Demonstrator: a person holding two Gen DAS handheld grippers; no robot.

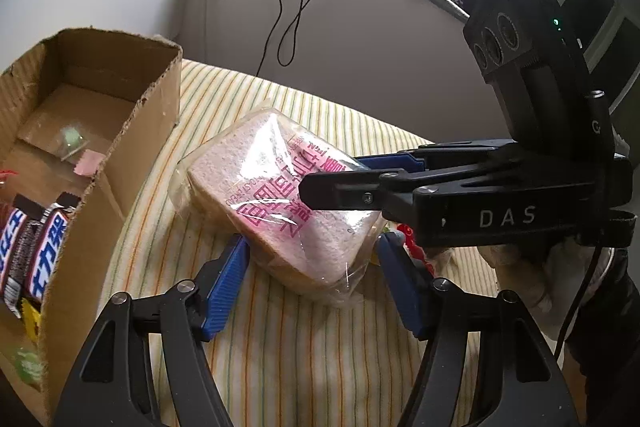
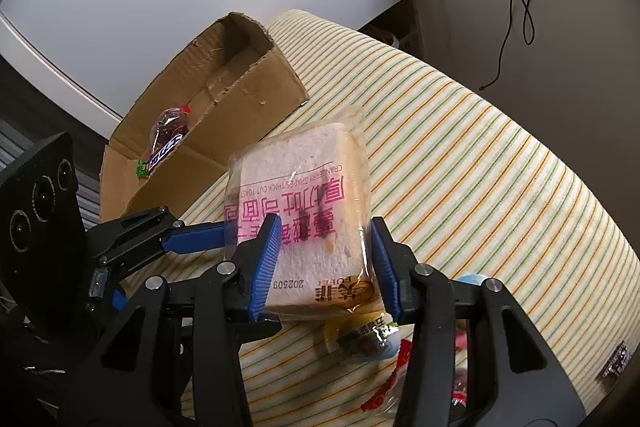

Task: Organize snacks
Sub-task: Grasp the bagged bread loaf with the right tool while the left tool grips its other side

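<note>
A clear bag of thick-cut toast (image 1: 280, 203) with pink print lies tilted on the striped cloth, just right of the cardboard box (image 1: 132, 147). My right gripper (image 2: 326, 251) comes in from the right in the left wrist view and is shut on the toast bag (image 2: 308, 187); its blue pads (image 2: 264, 259) press on both sides. My left gripper (image 1: 314, 267) stands open with the bag's near corner between its blue pads, apart from them. In the right wrist view one of its blue fingers (image 2: 192, 239) reaches the bag's left edge.
The open-topped box (image 2: 256, 99) holds several chocolate bars (image 1: 44, 247) and a small red snack bag (image 2: 168, 131). A yellow packet (image 2: 360, 335) and a red wrapper (image 2: 388, 387) lie under my right gripper. The striped cloth (image 2: 480, 167) curves away right. A black cable (image 1: 288, 7) hangs on the wall.
</note>
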